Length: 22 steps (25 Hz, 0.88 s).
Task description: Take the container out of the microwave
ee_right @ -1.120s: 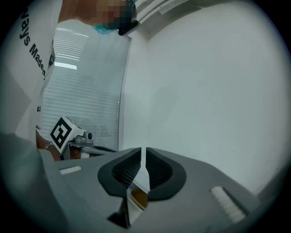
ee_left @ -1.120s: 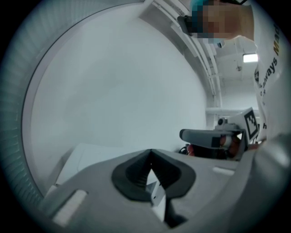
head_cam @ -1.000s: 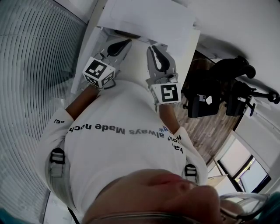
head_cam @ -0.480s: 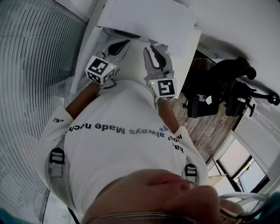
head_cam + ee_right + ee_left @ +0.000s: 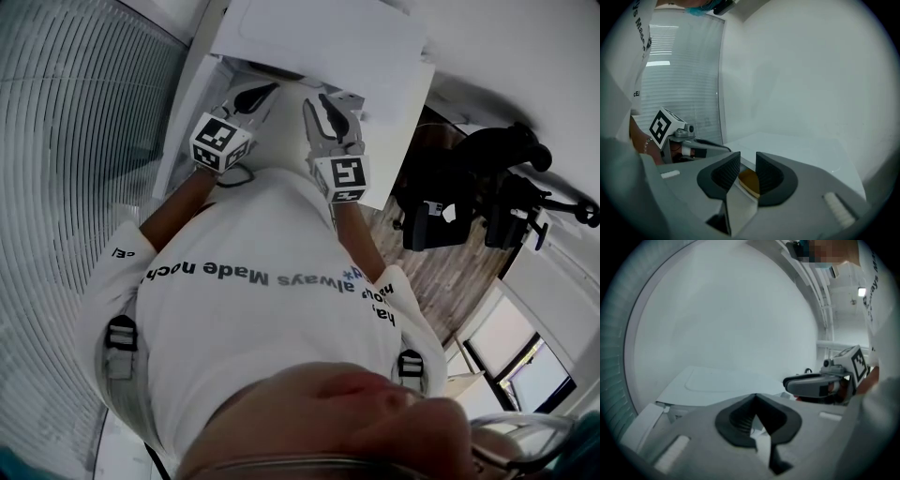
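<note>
In the head view a white box-shaped microwave (image 5: 314, 37) stands on a white counter (image 5: 398, 141) in front of the person. Both grippers point at it, side by side. My left gripper (image 5: 265, 90) is shut with nothing in it; in its own view the left gripper (image 5: 754, 399) has its pads meeting above the microwave's white top (image 5: 717, 380). My right gripper (image 5: 330, 97) is open, and its jaws have just been opening. Through the gap of the right gripper (image 5: 748, 165) shows a small brown rounded thing (image 5: 750, 183), untouched by the pads. No container is plainly visible.
A ribbed blind (image 5: 66, 159) fills the left side. A black stand with gear (image 5: 487, 197) is on the wooden floor (image 5: 441, 272) at the right. A plain white wall (image 5: 801, 70) rises behind the microwave.
Both grippers have moved closer to the white microwave, upward in the head view. The right gripper's jaws have spread apart; the left's stay together.
</note>
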Each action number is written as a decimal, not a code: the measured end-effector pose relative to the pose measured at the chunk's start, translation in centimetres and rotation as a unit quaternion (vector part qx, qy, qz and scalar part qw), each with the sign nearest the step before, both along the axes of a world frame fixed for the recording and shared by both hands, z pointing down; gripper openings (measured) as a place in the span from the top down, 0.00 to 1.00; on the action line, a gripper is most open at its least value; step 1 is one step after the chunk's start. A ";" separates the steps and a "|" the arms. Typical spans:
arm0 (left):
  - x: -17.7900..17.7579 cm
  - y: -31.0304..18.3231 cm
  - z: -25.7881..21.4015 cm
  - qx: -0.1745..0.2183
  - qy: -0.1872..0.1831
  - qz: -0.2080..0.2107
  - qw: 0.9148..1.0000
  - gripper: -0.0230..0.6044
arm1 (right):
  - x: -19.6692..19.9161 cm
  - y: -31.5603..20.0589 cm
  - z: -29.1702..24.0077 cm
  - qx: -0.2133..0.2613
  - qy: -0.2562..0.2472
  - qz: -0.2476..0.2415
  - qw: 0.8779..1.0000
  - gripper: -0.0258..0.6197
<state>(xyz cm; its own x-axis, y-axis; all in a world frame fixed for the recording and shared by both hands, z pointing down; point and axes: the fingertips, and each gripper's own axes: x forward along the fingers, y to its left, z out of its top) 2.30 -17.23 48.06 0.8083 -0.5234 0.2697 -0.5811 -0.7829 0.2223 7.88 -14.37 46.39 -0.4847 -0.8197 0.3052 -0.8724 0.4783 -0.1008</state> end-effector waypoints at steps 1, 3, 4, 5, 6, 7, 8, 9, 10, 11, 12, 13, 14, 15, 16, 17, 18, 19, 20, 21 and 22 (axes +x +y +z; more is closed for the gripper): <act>0.0 0.0 0.4 -0.001 -0.002 0.000 1.000 0.96 | 0.1 -0.2 0.4 -0.004 -0.004 0.005 1.000 0.80; 0.0 -0.1 1.2 -0.004 -0.006 -0.001 1.000 0.96 | 0.4 -0.5 1.3 -0.011 -0.012 0.016 1.000 0.79; 0.0 -0.1 1.5 -0.006 -0.008 -0.003 1.000 0.96 | 0.6 -0.7 1.8 -0.016 -0.015 0.021 1.000 0.78; -0.1 -0.2 1.9 -0.007 -0.009 -0.005 1.000 0.96 | 0.8 -0.8 2.2 -0.020 -0.018 0.026 0.999 0.78; -0.1 -0.3 2.2 -0.009 -0.011 -0.008 1.000 0.96 | 1.0 -1.0 2.6 -0.023 -0.020 0.031 0.999 0.78; -0.2 -0.4 2.6 -0.011 -0.012 -0.011 1.000 0.96 | 1.1 -1.1 3.0 -0.025 -0.020 0.035 0.999 0.78; -0.3 -0.4 2.9 -0.013 -0.013 -0.014 1.000 0.96 | 1.2 -1.2 3.4 -0.028 -0.020 0.038 0.999 0.77; -0.3 -0.5 3.2 -0.015 -0.014 -0.017 1.000 0.96 | 1.3 -1.3 3.7 -0.030 -0.019 0.041 0.999 0.77; -0.4 -0.6 3.5 -0.018 -0.014 -0.019 1.000 0.96 | 1.3 -1.3 4.0 -0.033 -0.018 0.043 0.998 0.77; -0.4 -0.7 3.8 -0.021 -0.015 -0.022 0.999 0.96 | 1.4 -1.4 4.3 -0.035 -0.018 0.045 0.998 0.77; -0.5 -0.8 4.1 -0.025 -0.015 -0.024 0.999 0.96 | 1.4 -1.4 4.6 -0.037 -0.018 0.048 0.998 0.77; -0.6 -1.0 4.4 -0.028 -0.015 -0.026 0.999 0.96 | 1.4 -1.6 5.0 -0.038 -0.018 0.051 0.998 0.77; -0.7 -1.1 4.7 -0.031 -0.016 -0.028 0.999 0.96 | 1.3 -1.7 5.4 -0.039 -0.018 0.054 0.998 0.77; -0.7 -1.2 5.0 -0.034 -0.017 -0.029 0.999 0.96 | 1.3 -1.9 5.8 -0.041 -0.017 0.057 0.997 0.77; -0.8 -1.3 5.4 -0.037 -0.018 -0.030 0.999 0.96 | 1.2 -2.1 6.2 -0.043 -0.017 0.060 0.997 0.77; -0.9 -1.4 5.7 -0.039 -0.019 -0.030 0.999 0.96 | 1.1 -2.3 6.6 -0.045 -0.017 0.062 0.997 0.77; -1.0 -1.4 5.9 -0.041 -0.020 -0.030 0.999 0.96 | 1.1 -2.5 7.0 -0.047 -0.017 0.064 0.997 0.77; -1.1 -1.5 6.2 -0.042 -0.022 -0.030 0.998 0.96 | 1.1 -2.6 7.3 -0.050 -0.016 0.066 0.996 0.77; -1.2 -1.5 6.4 -0.043 -0.023 -0.031 0.998 0.96 | 1.0 -2.7 7.6 -0.053 -0.015 0.068 0.996 0.77; -1.3 -1.5 6.5 -0.043 -0.025 -0.031 0.998 0.96 | 1.0 -2.8 7.8 -0.055 -0.013 0.070 0.996 0.77; -1.4 -1.5 6.6 -0.044 -0.028 -0.033 0.998 0.96 | 1.0 -2.8 8.1 -0.057 -0.010 0.072 0.996 0.77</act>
<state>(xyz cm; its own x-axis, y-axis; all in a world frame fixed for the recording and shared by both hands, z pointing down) 0.90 -18.75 54.71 0.7559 -0.5471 0.3595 -0.6434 -0.7221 0.2542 8.86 -17.17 54.46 -0.3710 -0.8424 0.3909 -0.9286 0.3321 -0.1656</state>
